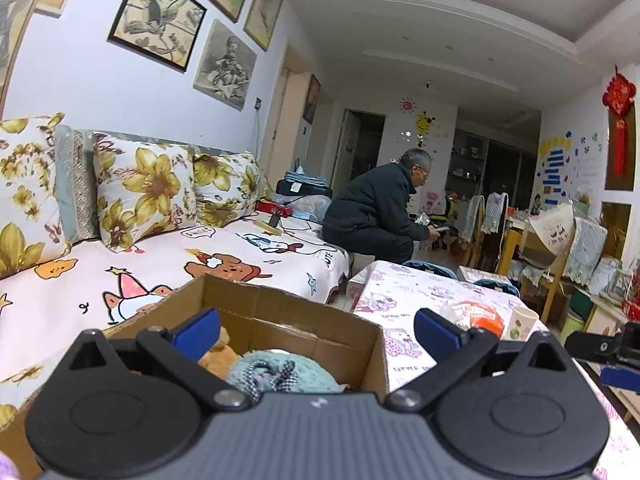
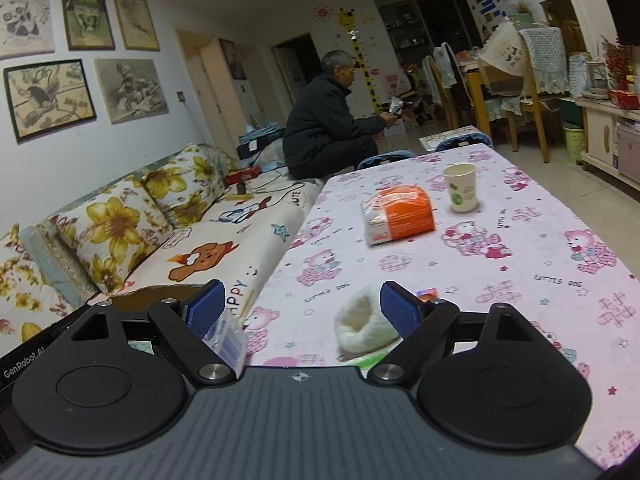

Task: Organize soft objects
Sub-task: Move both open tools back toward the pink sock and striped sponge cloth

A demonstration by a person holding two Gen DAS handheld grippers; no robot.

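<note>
The left gripper (image 1: 316,330) hangs with its blue pads (image 1: 198,330) spread wide and nothing between them, poised over a cardboard box (image 1: 280,312) that stands at the near end of the table, just beside the sofa. Inside the box, at 6 o'clock in the left wrist view, lie a teal fluffy toy (image 1: 288,372) with a checked bow and, touching it at about 9 o'clock, a tan plush toy (image 1: 218,354). At 3 o'clock in that view, part of the right gripper shows at the frame edge.

The right gripper (image 2: 302,306) is also spread, gripping nothing. Just ahead of it, on the table (image 2: 520,248) with its pink bear-print cloth, a white fuzzy sock (image 2: 362,322) lies slumped, close to the inner side of the right pad; whether they touch cannot be told. A small clear packet (image 2: 230,338) sits by the left pad at about 8 o'clock.

Farther along the table at 12 o'clock lies an orange tissue pack (image 2: 400,214), and beyond it at 1 o'clock a paper cup (image 2: 460,186) stands upright, near but apart from the pack. At 9 to 10 o'clock runs the sofa (image 2: 224,232) with flowered cushions (image 2: 112,224). At its far end a man (image 2: 332,120) in dark clothes sits, looking at something in his hands. Wooden chairs (image 2: 532,92) stand at 2 o'clock.
</note>
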